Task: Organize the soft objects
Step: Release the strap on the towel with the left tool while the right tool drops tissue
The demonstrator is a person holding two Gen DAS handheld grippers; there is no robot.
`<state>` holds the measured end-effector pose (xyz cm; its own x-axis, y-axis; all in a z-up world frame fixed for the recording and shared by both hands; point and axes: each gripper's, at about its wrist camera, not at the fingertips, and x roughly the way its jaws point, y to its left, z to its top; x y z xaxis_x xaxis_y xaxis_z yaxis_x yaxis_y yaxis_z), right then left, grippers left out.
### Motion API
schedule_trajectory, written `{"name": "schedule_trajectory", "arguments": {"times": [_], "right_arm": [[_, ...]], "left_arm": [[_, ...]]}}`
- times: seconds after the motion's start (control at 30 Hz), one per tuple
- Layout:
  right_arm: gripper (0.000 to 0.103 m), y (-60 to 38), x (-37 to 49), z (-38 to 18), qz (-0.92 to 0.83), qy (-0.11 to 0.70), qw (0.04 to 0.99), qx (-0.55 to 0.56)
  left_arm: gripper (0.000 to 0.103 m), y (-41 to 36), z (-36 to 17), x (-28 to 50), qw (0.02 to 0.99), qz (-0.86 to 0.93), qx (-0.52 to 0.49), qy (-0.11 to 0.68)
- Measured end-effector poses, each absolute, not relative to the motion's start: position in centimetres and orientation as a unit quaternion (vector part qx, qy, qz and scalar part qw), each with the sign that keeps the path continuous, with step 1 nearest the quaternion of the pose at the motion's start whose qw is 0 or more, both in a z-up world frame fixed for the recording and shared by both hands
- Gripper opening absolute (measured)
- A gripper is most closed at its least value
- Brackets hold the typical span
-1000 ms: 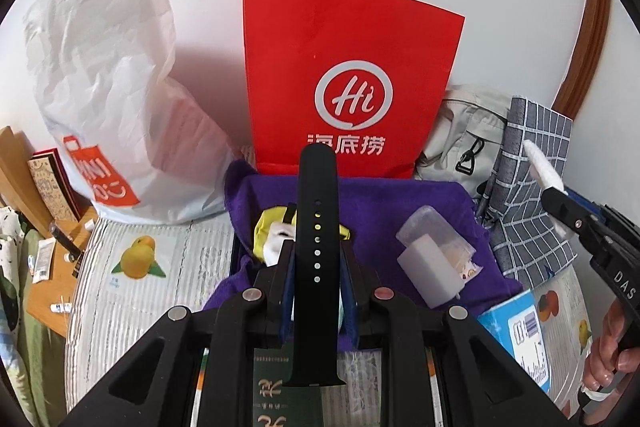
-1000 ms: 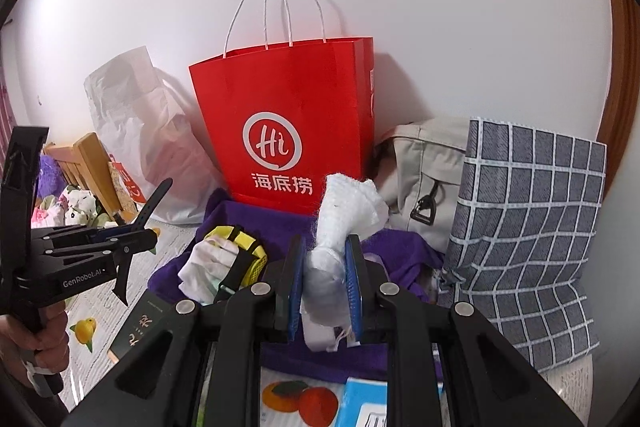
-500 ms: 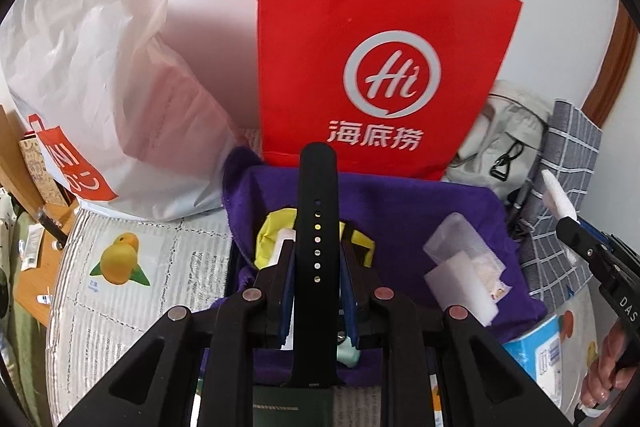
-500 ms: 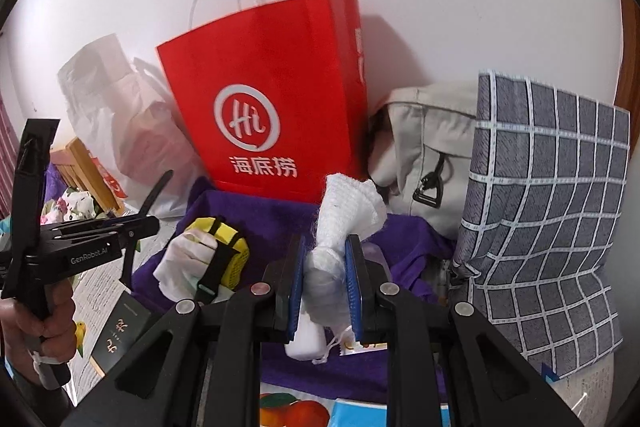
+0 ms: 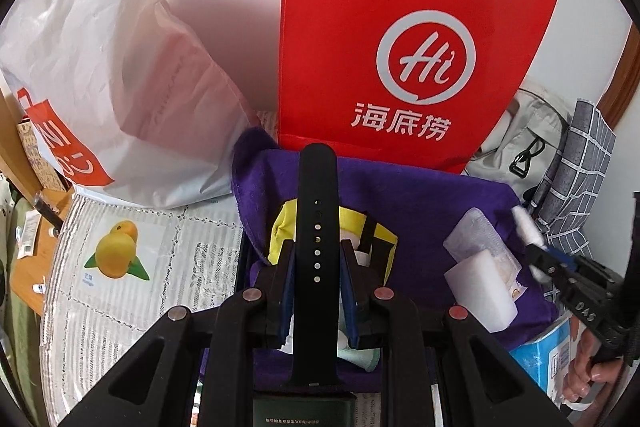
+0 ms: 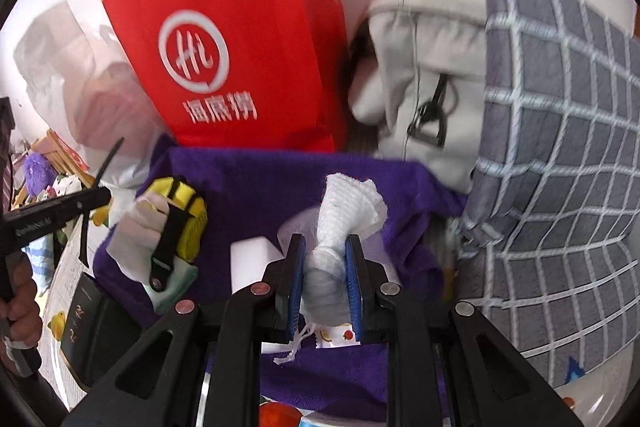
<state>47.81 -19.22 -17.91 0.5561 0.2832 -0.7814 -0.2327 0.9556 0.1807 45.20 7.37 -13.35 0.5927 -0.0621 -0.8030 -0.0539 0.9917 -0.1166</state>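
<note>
You're mid-carry on both sides, nothing placed yet by the look of it. Your left gripper point(image 5: 316, 281) has its jaws clamped on the black strap point(image 5: 317, 227), which stands upright at centre frame in the left wrist view, its tip overlapping the lower edge of the red paper bag point(image 5: 400, 39). Your right gripper point(image 6: 326, 281) has its jaws clamped on the white knitted cloth point(image 6: 344, 215), bunched and flaring out above the pads, centre of the right wrist view. Below both sits the purple towel point(image 5: 420, 195), already carrying a yellow-and-white bundle point(image 6: 168, 227), a white foam block point(image 5: 480, 291) and a clear packet point(image 5: 476, 231). That reads as the collection spot, though the red bag or the beige bag point(image 6: 424, 75) at upper right of the right view could be the target instead; can't tell. Right view is motion-blurred, so that hand is travelling. Next move, my read: pick one destination, bring one gripper over it at a time, lower until the item rests, then part the jaws. Watch that the cloth's loose threads point(image 6: 294, 347) don't snag on the pads.
</note>
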Motion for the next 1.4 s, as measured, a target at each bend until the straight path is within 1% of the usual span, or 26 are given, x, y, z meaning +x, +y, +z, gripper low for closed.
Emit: {"name": "schedule_trajectory", "arguments": {"times": [0.23,0.3,0.4,0.5,0.57,0.6,0.63,0.7,0.93,1.13,1.23,1.37,1.4], "right_arm": [[0.02,-19.4,48.8,-20.8,0.142,0.496,0.856,0.038],[0.02,-19.7,48.9,-21.2,0.143,0.505,0.85,0.042],[0.023,-19.7,48.9,-21.4,0.144,0.513,0.846,0.036],[0.023,-19.5,48.8,-21.5,0.141,0.514,0.845,0.026],[0.025,-19.1,48.8,-21.5,0.144,0.516,0.844,0.024],[0.03,-19.0,48.8,-21.4,0.146,0.517,0.843,0.023],[0.035,-18.8,48.7,-21.2,0.147,0.516,0.844,0.022],[0.039,-18.6,48.5,-20.5,0.148,0.505,0.85,0.017],[0.04,-18.9,47.5,-18.3,0.145,0.476,0.867,0.008],[0.041,-18.7,46.8,-16.6,0.148,0.457,0.877,0.002],[0.047,-18.5,46.3,-15.8,0.152,0.448,0.881,-0.001],[0.047,-18.3,45.7,-15.1,0.156,0.438,0.885,-0.006],[0.047,-18.1,45.6,-15.0,0.157,0.437,0.886,-0.008]], "left_arm": [[0.02,7.3,-14.3,45.6,0.885,-0.004,-0.059,0.462],[0.02,7.4,-14.5,45.7,0.883,-0.006,-0.061,0.465],[0.02,7.3,-14.8,45.8,0.881,-0.005,-0.061,0.469],[0.02,7.2,-15.1,46.0,0.878,-0.008,-0.063,0.474],[0.02,7.1,-15.4,46.1,0.875,-0.015,-0.068,0.48],[0.02,7.1,-15.5,46.2,0.874,-0.016,-0.069,0.481],[0.02,7.0,-15.6,46.2,0.873,-0.015,-0.069,0.483],[0.02,6.9,-15.8,46.2,0.871,-0.014,-0.068,0.485],[0.02,6.8,-16.4,46.5,0.869,-0.013,-0.071,0.49],[0.02,6.2,-17.2,47.0,0.866,-0.007,-0.055,0.497],[0.02,6.0,-17.9,47.2,0.862,-0.003,-0.046,0.506],[0.02,5.8,-18.3,47.4,0.858,0.0,-0.042,0.512],[0.023,5.8,-18.4,47.4,0.857,0.001,-0.041,0.514]]}}
